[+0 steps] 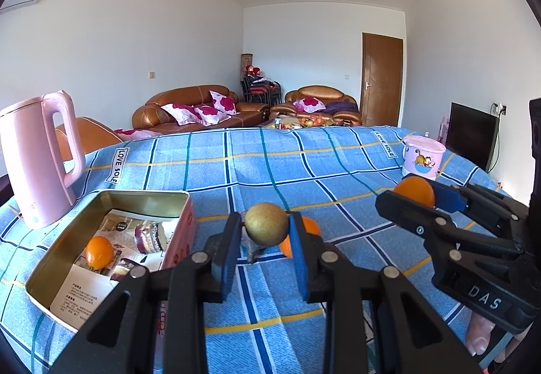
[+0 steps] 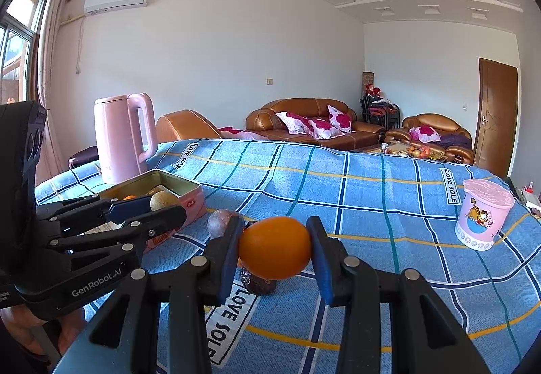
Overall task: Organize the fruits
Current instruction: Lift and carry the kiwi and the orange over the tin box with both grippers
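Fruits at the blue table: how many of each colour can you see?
Orange: 3 (tin orange in the tin, held orange in the right gripper, loose orange on the cloth)
Brownish-green: 1 (round fruit in the left gripper)
Total: 4

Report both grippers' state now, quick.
Left gripper: closed on the round yellow-brown fruit.
Right gripper: closed on the smooth orange citrus fruit.

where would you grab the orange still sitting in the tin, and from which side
Come straight down from above. The orange lies low inside the open tin, close to its left wall, so a side approach is blocked. Put the fingers across its round middle, clear of the wall and the paper beside it.
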`<state>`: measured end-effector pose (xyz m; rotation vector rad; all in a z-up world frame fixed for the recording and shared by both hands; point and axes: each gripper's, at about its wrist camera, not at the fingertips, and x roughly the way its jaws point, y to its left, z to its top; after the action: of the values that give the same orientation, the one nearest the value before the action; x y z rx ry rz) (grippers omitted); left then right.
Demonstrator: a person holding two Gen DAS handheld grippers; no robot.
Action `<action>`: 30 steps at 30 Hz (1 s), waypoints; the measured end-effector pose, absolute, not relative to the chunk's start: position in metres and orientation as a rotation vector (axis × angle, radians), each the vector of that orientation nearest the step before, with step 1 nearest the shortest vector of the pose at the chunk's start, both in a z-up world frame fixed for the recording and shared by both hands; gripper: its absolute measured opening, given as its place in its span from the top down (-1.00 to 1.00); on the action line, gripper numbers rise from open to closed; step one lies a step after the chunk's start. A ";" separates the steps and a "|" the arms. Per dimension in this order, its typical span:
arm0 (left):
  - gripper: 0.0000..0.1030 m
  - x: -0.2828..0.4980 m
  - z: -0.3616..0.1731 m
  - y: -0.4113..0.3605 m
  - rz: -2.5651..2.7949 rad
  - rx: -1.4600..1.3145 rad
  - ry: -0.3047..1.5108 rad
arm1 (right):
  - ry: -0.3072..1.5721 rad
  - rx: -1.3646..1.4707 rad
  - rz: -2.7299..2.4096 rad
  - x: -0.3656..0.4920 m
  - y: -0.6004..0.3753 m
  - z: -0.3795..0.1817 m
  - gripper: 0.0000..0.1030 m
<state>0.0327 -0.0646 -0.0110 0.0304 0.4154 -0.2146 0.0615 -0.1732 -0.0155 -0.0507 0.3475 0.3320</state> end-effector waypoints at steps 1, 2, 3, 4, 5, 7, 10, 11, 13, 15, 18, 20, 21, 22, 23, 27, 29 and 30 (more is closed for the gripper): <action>0.42 0.031 -0.010 -0.065 -0.212 0.035 0.407 | 0.343 -0.053 0.333 0.061 -0.172 -0.015 0.20; 0.42 0.030 -0.010 -0.065 -0.210 0.039 0.399 | 0.337 -0.056 0.334 0.059 -0.171 -0.015 0.20; 0.42 0.029 -0.009 -0.066 -0.207 0.043 0.392 | 0.329 -0.059 0.335 0.057 -0.171 -0.015 0.20; 0.42 0.028 -0.009 -0.066 -0.207 0.047 0.387 | 0.321 -0.061 0.337 0.055 -0.170 -0.014 0.20; 0.42 0.028 -0.009 -0.067 -0.208 0.050 0.387 | 0.314 -0.064 0.337 0.054 -0.170 -0.014 0.20; 0.42 0.029 -0.009 -0.066 -0.208 0.049 0.392 | 0.314 -0.065 0.336 0.053 -0.169 -0.014 0.20; 0.42 0.032 -0.010 -0.063 -0.203 0.033 0.404 | 0.322 -0.072 0.333 0.055 -0.167 -0.014 0.20; 0.42 0.033 -0.010 -0.062 -0.195 0.034 0.409 | 0.326 -0.075 0.331 0.055 -0.166 -0.014 0.20; 0.42 0.034 -0.011 -0.060 -0.180 0.038 0.417 | 0.336 -0.080 0.333 0.057 -0.164 -0.015 0.20; 0.42 0.035 -0.011 -0.056 -0.171 0.039 0.426 | 0.342 -0.085 0.336 0.058 -0.161 -0.015 0.20; 0.42 0.036 -0.012 -0.048 -0.155 0.040 0.434 | 0.351 -0.093 0.347 0.060 -0.154 -0.015 0.20; 0.42 0.037 -0.012 -0.042 -0.145 0.036 0.439 | 0.358 -0.097 0.355 0.062 -0.149 -0.015 0.20; 0.42 0.037 -0.011 -0.039 -0.137 0.031 0.441 | 0.360 -0.099 0.360 0.063 -0.147 -0.015 0.20; 0.42 0.037 -0.010 -0.035 -0.133 0.025 0.442 | 0.361 -0.102 0.365 0.064 -0.144 -0.015 0.20; 0.42 0.036 -0.010 -0.032 -0.133 0.023 0.442 | 0.361 -0.104 0.372 0.065 -0.140 -0.014 0.20; 0.42 0.035 -0.006 -0.020 -0.103 0.025 0.440 | 0.362 -0.108 0.397 0.069 -0.128 -0.011 0.20; 0.42 0.036 -0.006 -0.011 -0.084 0.022 0.444 | 0.364 -0.107 0.411 0.072 -0.122 -0.009 0.20; 0.42 0.037 -0.005 -0.007 -0.075 0.020 0.448 | 0.364 -0.108 0.419 0.073 -0.119 -0.008 0.20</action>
<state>0.0367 -0.0066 -0.0055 0.0197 0.4483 -0.0752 0.0732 -0.1187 -0.0076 -0.1079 0.3641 0.4189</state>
